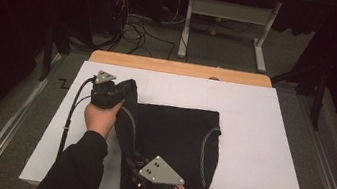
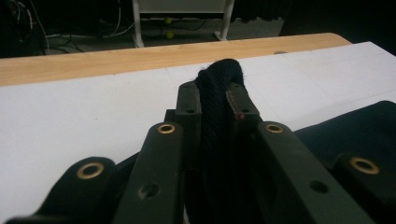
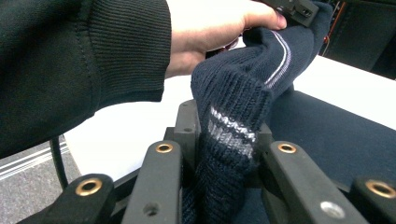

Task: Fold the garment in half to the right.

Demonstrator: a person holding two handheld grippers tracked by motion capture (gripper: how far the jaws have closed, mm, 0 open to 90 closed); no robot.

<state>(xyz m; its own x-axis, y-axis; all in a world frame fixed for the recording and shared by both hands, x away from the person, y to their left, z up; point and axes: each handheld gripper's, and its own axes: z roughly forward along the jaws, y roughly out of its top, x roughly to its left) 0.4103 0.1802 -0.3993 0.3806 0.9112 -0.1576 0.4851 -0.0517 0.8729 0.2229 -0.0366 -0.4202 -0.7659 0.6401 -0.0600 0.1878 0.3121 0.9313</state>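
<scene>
A dark navy knitted garment (image 1: 175, 136) with pale stripes lies on the white sheet (image 1: 261, 138), its left edge lifted into a ridge. My left gripper (image 1: 124, 88) is shut on the far end of that edge; the fabric (image 2: 215, 107) bulges out between its jaws. My right gripper (image 1: 132, 162) is shut on the near end, where a striped ribbed cuff (image 3: 231, 135) is pinched between the jaws. In the right gripper view the lifted edge runs up to the other hand (image 3: 210, 32) and left gripper (image 3: 299, 11).
The white sheet covers a wooden table whose far edge (image 1: 180, 68) shows. Beyond it are a desk frame (image 1: 227, 27) and cables (image 1: 136, 29) on the floor. Metal rails (image 1: 10, 121) run along both sides of the table.
</scene>
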